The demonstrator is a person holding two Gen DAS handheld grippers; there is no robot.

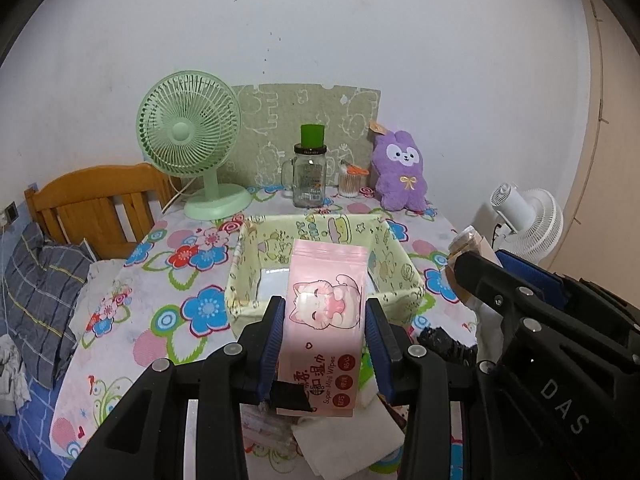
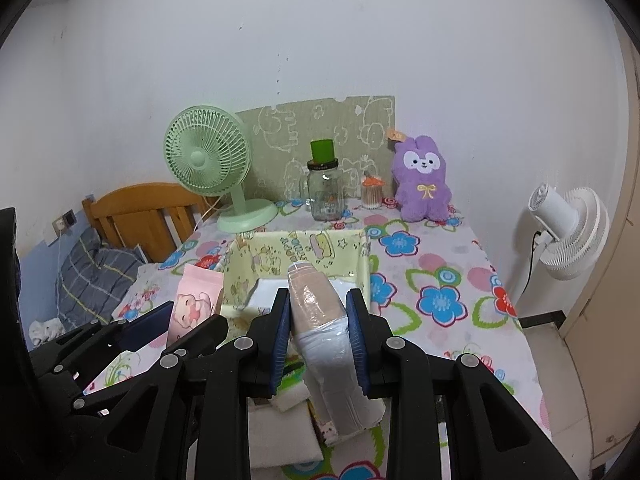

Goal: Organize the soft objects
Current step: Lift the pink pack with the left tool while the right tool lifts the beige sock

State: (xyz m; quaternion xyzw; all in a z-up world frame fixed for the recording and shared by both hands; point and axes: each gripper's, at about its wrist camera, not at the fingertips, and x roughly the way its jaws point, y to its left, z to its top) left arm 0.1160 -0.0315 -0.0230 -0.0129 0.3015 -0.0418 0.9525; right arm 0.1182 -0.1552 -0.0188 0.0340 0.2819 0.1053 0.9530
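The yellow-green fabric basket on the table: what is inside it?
Inside the fabric basket lies something flat and white. The held tissue pack covers the rest of its floor, so I cannot tell more.

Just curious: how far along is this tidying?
Little looks done: the basket seems nearly empty. In hand: the left gripper holds a pink wipes pack, the right gripper a tissue pack. Left: more packs on the table.

A home bedroom. At lower left, a wooden bed headboard with a plaid pillow. In the centre, a flower-print tablecloth holds a green desk fan and purple plush toy against a white wall.
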